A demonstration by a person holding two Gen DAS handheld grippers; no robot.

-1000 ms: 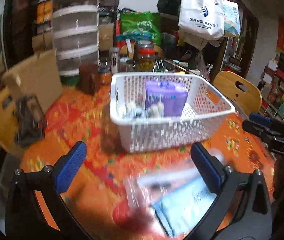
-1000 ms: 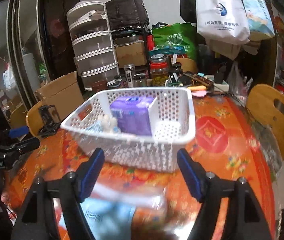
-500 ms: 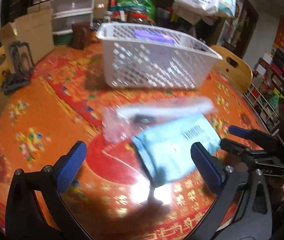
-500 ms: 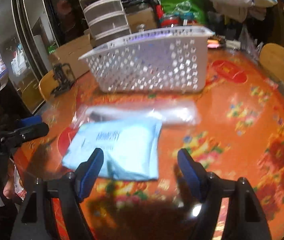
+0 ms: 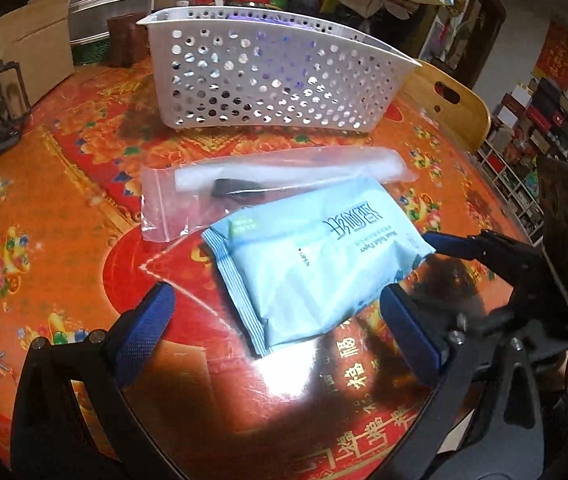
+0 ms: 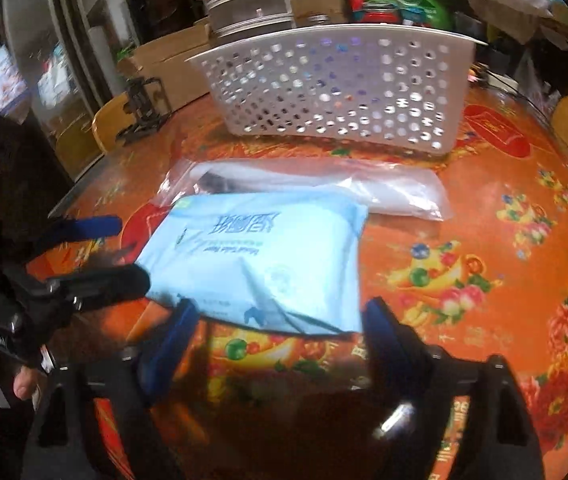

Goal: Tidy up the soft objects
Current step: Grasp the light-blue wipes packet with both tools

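Observation:
A light blue pack of tissue paper (image 5: 315,256) lies flat on the orange patterned table, partly over a clear zip bag (image 5: 268,184) that holds a white tube and a dark item. Behind them stands a white perforated basket (image 5: 276,80) with a purple pack inside. My left gripper (image 5: 280,332) is open, low over the table, its fingers either side of the blue pack's near end. My right gripper (image 6: 280,332) is open at the blue pack (image 6: 260,264) from the other side, its near edge between the fingers. The zip bag (image 6: 323,188) and basket (image 6: 335,88) lie beyond.
Wooden chairs (image 5: 451,104) ring the table. A cardboard box (image 5: 24,52), plastic drawers (image 5: 112,4), jars and bags crowd the far side. A black stand (image 5: 0,100) sits at the left edge. The right gripper appears in the left wrist view (image 5: 463,256), beside the pack.
Both grippers have dropped from above the basket to table height and closed in on the blue pack from opposite sides. Both stay open. The pack and zip bag lie still.

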